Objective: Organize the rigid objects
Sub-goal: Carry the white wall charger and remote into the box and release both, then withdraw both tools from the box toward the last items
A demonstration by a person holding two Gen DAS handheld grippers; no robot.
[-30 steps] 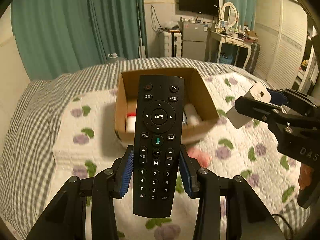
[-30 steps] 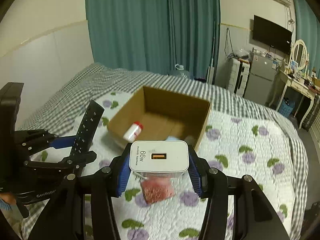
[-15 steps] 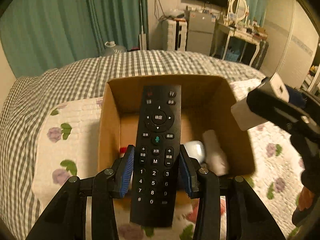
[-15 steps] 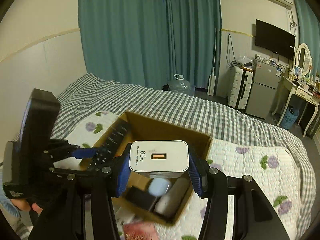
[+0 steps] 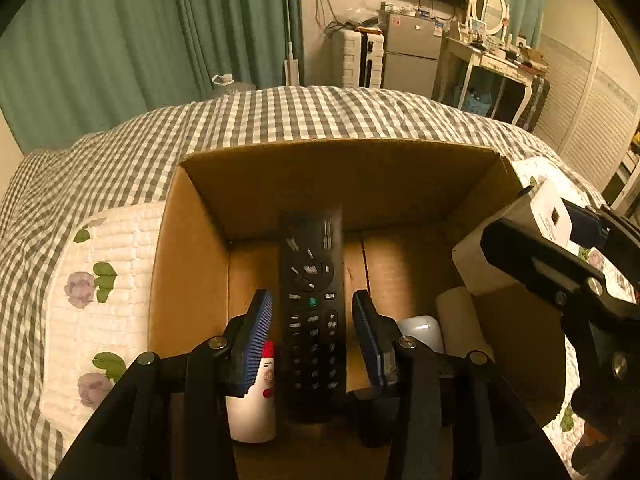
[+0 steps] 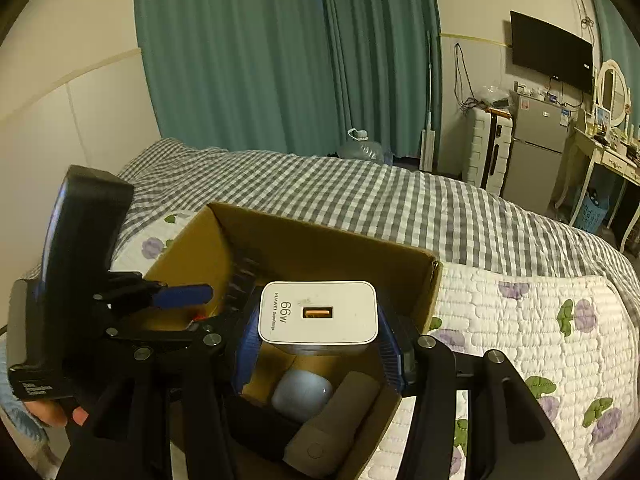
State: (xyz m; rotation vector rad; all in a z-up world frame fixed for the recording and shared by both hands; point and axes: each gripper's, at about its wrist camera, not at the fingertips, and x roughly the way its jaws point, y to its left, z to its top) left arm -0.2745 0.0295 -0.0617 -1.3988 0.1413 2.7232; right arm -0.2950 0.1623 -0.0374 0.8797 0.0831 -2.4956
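Left hand-held gripper (image 5: pixel 312 332): blue pads spread, a visible gap on each side of the long black plastic remote control (image 5: pixel 313 312). The remote is motion-blurred and sits inside the open brown cardboard box (image 5: pixel 192 264), lengthwise between the pads; I judge it to be dropping or just landed, not gripped.

Right hand-held gripper (image 6: pixel 318 344): pinching the white square 66W charger block (image 6: pixel 318 312), held above the box's right-hand half, port face toward the camera.

Box stands on the bed (image 5: pixel 280 116), on the white floral quilt (image 5: pixel 100 300) near its edge against the grey checked cover.

Risks, as I judge them:
- Remote may land on the white cylindrical bottle with a red cap (image 5: pixel 256 404) lying just left of it and end up propped or tilted.
- Charger released from this height would fall onto the pale blue rounded earbud case (image 6: pixel 302 394) or the beige rounded power bank (image 6: pixel 332 424) directly below; hard plastic on hard plastic, likely bounce or scuff.
- Both tools crowd the same opening; my right tool's frame sits close to the box's right wall, so a careless withdrawal could catch the cardboard and shift the box on the soft bedding.

Pose: left tool low, pads inside the box pointing at its far wall. Right tool higher, angled down over the near right corner.
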